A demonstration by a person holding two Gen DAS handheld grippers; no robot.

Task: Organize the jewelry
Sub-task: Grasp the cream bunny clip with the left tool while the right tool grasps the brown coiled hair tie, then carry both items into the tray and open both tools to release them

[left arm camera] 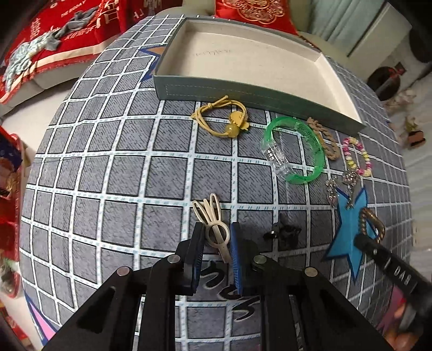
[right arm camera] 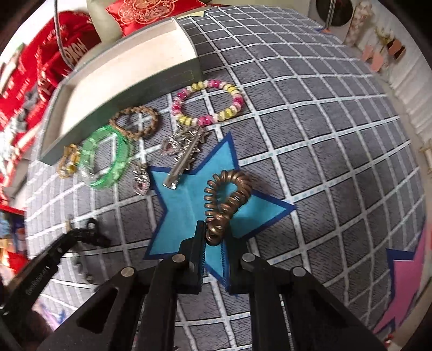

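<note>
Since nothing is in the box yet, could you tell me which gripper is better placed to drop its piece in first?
Probably left: the left gripper grips the cream hair clip facing the open box. The right gripper holds the bronze spiral hair tie farther off.

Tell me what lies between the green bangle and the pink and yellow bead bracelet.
A brown braided ring lies between the green bangle and the bead bracelet, nearer the box; the left wrist view shows it best.

Home living room; red cushions (left arm camera: 251,10), grid rug (left arm camera: 108,172)
</note>
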